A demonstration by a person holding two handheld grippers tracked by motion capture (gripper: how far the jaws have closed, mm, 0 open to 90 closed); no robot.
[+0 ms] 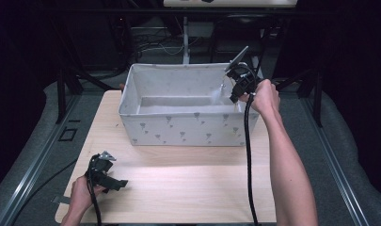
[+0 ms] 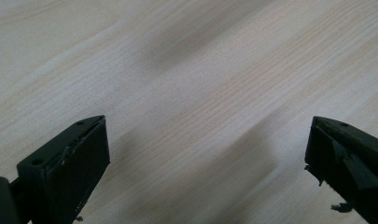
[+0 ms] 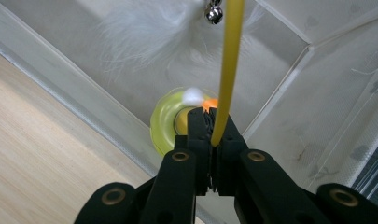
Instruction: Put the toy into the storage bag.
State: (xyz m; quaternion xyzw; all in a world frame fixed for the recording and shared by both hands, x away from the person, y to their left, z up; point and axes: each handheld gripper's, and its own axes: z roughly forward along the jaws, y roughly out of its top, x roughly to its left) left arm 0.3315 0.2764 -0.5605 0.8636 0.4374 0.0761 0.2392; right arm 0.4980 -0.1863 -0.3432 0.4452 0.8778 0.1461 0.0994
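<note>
the right gripper, clamped on a yellow feather wand, hangs it over the fabric bin at the table's one o'clock, seemingly placing it; release next; the left gripper rests gaping, empty, at seven o'clock.

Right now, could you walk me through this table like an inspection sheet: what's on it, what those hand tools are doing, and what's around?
Surface: pale wooden table, bare in front of the box.
Job's things: white fabric storage box with a small grey print, standing at the table's far side; a yellow wand toy with white feathers and a small bell, hanging into the box above a yellow-green disc.
Clutter: nothing seen.
Grippers: left gripper open, low over the near left of the table; right gripper shut on the wand, at the box's far right corner.
Cables: black cable trailing along the right forearm; another from the left gripper.
Surroundings: dark room, metal frame legs, grey floor.
</note>
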